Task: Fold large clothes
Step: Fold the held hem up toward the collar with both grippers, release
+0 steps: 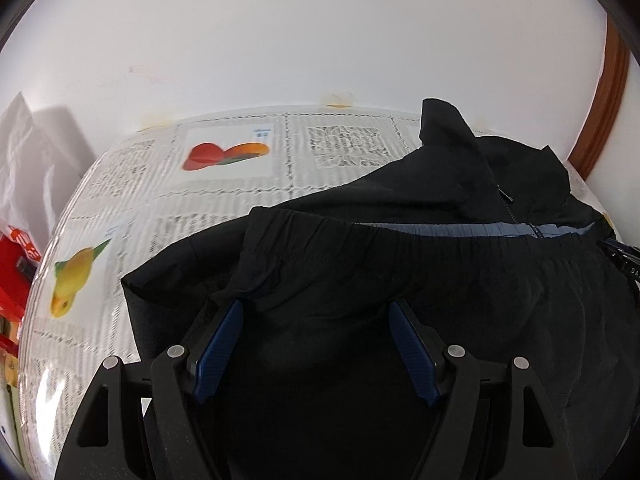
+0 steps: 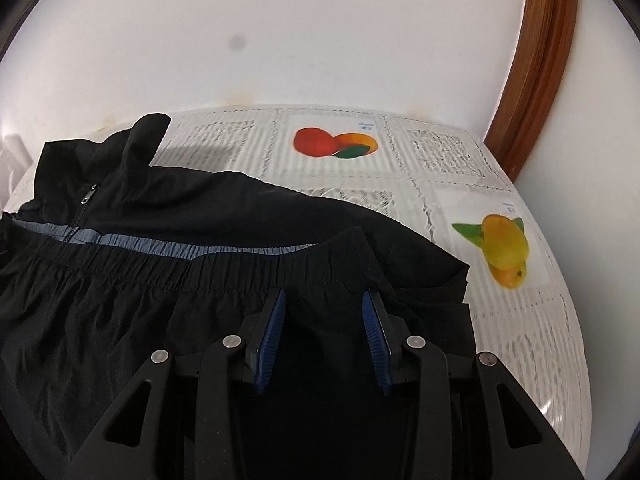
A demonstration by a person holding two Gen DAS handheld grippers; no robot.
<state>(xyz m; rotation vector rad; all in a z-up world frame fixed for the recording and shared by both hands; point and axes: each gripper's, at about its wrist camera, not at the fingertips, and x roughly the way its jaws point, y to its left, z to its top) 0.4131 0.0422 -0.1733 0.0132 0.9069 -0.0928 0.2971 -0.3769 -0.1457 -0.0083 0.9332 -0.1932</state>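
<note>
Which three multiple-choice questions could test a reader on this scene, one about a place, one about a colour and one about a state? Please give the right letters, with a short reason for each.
1. On what does the black jacket lie?
A. a bare wooden floor
B. a chair seat
C. a tablecloth printed with fruit

2. What colour is the stripe that runs across the jacket?
A. blue-grey
B. red
C. yellow

3. In what state is the left gripper?
A. shut on the zipper pull
B. open, over the black fabric
C. out of view

Answers:
1 C: the fruit-printed cloth shows around and behind the jacket in both views.
2 A: the band next to the gathered hem is blue-grey against the black.
3 B: its two blue pads stand wide apart, and neither presses on the cloth.
</note>
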